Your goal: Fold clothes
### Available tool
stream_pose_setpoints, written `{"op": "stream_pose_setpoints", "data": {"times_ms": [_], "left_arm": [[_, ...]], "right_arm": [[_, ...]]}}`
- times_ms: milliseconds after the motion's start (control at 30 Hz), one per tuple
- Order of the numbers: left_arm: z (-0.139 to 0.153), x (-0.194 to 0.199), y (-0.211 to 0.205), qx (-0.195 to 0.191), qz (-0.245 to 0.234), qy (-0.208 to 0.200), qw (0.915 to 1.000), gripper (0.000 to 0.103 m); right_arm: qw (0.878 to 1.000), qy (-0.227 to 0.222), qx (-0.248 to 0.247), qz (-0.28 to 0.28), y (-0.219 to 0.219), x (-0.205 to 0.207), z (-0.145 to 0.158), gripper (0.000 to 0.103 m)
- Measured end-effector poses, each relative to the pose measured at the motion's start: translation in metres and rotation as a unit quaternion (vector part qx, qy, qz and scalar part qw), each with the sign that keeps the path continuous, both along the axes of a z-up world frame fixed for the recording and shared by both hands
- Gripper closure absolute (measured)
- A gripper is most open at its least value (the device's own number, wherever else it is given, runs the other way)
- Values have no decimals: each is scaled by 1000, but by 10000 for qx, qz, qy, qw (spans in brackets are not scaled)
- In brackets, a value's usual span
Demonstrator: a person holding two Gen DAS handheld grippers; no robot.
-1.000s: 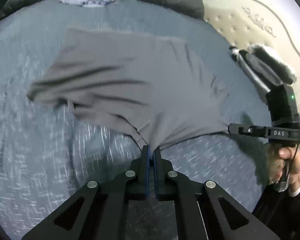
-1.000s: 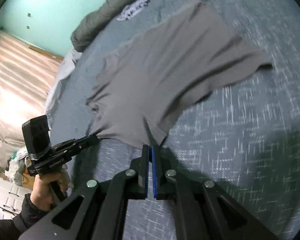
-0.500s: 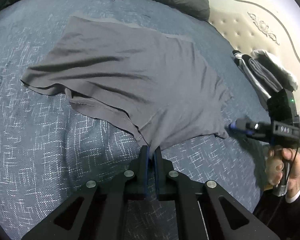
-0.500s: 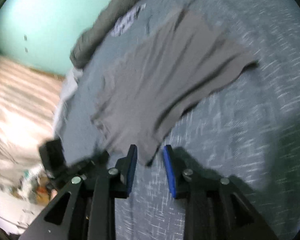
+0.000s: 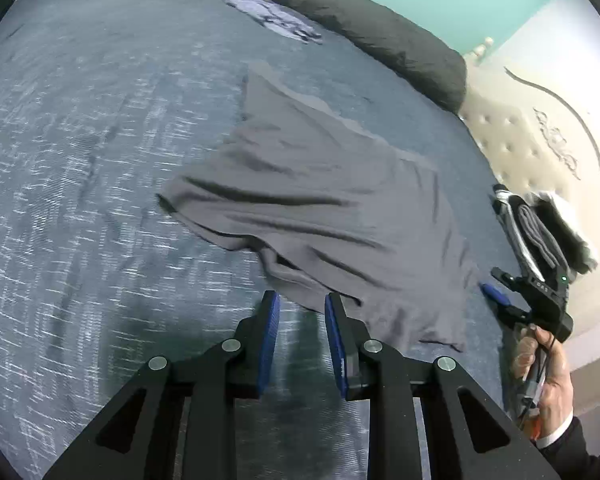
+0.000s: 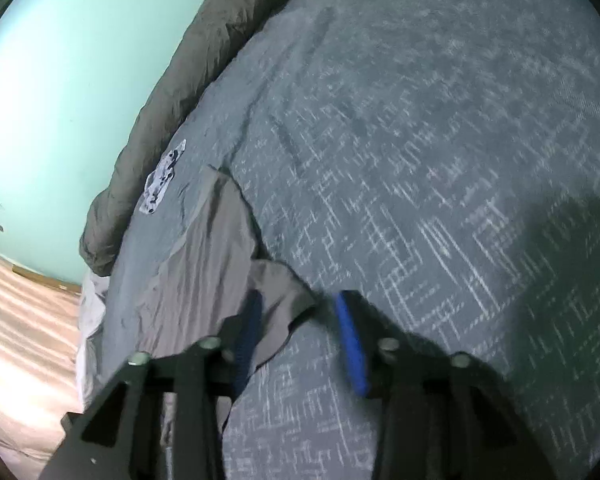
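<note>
Lying spread on the bed (image 5: 80, 160) for folding, the grey T-shirt (image 5: 320, 208) is released: left gripper (image 5: 298, 312) just opened narrowly, right gripper (image 6: 300, 316) narrowly parted, both empty

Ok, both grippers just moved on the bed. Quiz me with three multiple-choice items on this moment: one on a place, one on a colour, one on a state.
1. Where does the folded stack of clothes lie?
A. by the padded headboard
B. on the floor
C. on top of the grey T-shirt

2. What colour are the pads of the left gripper?
A. red
B. blue
C. white

3. How does the left gripper stand to the T-shirt?
A. clamped on its hem
B. jaws apart, holding nothing
C. lifting it off the bedspread

Answers: 1 A, the stack sits at the bed's edge beside the headboard. 2 B, both pads show blue. 3 B, its jaws have just been opening, only bedspread shows between them, and the shirt lies flat.
</note>
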State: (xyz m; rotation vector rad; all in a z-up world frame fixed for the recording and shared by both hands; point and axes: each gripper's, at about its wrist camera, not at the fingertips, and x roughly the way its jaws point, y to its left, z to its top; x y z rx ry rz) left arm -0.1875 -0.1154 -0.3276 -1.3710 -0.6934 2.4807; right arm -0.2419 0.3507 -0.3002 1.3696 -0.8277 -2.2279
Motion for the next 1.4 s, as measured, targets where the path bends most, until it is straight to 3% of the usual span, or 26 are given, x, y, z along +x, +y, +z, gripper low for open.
{"op": "stream_pose_setpoints", "data": {"times_ms": [133,267,600,700,800,1233,1400], "left_arm": [[-3,1,-6,13,73,-20,10000,77],[-7,6,-18,43,168,-71,9998,77],[-5,16,-44,44,361,-26,9993,76],[-3,15,-55,45,513,10,9987,76],[-3,17,-67,140,707,32,9974,68],[-8,9,-91,600,1309,100,9895,65],[-11,4,-100,554,1473,125,9875,65]], "right_arm": [[9999,-119,-26,-7,-3,-3,-10,96],[9998,-87,-150,-31,-2,-3,-10,100],[9991,71,-394,-143,10,8,9,102],[9990,83,-397,-169,12,5,7,102],[9990,-34,-396,-192,9,2,-1,102],[9990,-54,-321,-313,15,1,-5,102],[9990,-65,-374,-238,12,0,-6,102]]}}
